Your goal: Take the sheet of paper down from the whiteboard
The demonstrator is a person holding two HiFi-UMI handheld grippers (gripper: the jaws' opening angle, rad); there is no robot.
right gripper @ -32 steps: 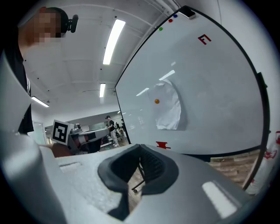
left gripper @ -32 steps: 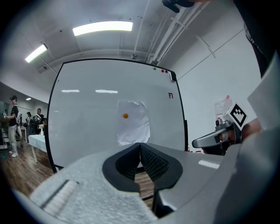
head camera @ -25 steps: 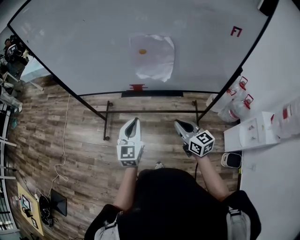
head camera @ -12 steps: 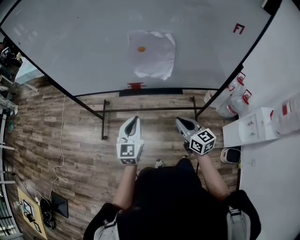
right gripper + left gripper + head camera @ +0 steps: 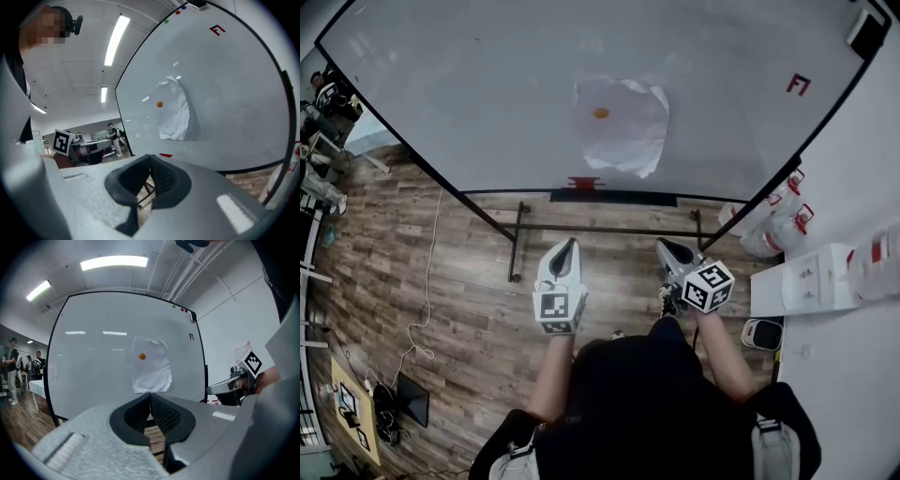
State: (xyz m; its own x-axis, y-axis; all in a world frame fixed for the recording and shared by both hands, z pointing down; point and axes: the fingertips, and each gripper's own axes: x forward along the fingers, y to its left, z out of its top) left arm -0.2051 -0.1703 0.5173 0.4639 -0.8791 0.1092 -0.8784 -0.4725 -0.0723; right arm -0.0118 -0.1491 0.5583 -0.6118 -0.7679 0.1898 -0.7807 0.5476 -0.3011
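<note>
From the head view: a big whiteboard (image 5: 469,94) filling the top of the frame, on a black stand (image 5: 609,228). On the board, a bit right of the middle, the sheet of paper (image 5: 623,127), crinkly, pinned by a small orange magnet (image 5: 601,112) near its top left. At the board's upper right a small red letter (image 5: 798,84), and at its bottom edge, under the paper, a red mark (image 5: 583,183). Below the board, brown wood floor (image 5: 441,281) with a thin white cord (image 5: 427,300) on the left. Down the right side a white wall (image 5: 853,159), with clear bottles (image 5: 773,220) and a white box (image 5: 797,281) next to it. In the lower middle, the left gripper (image 5: 572,242) and the right gripper (image 5: 662,246) side by side, both pointing up toward the board and well apart from the paper. From the left gripper view: jaws shut tight, tips touching, nothing between them. Paper straight ahead on the board, just above the tips in the middle of the frame. At the top, long ceiling lights (image 5: 114,262); at the far left edge, people (image 5: 11,366) standing a long way off; at the right, the other gripper poking in. From the right gripper view: jaws pressed together too, nothing in them. Board tilted across the right of the frame, paper in the middle above the tips, orange magnet on its left side. Gray ceiling with light strips in the upper left, the left gripper at the lower left, more room and people far behind it.
</note>
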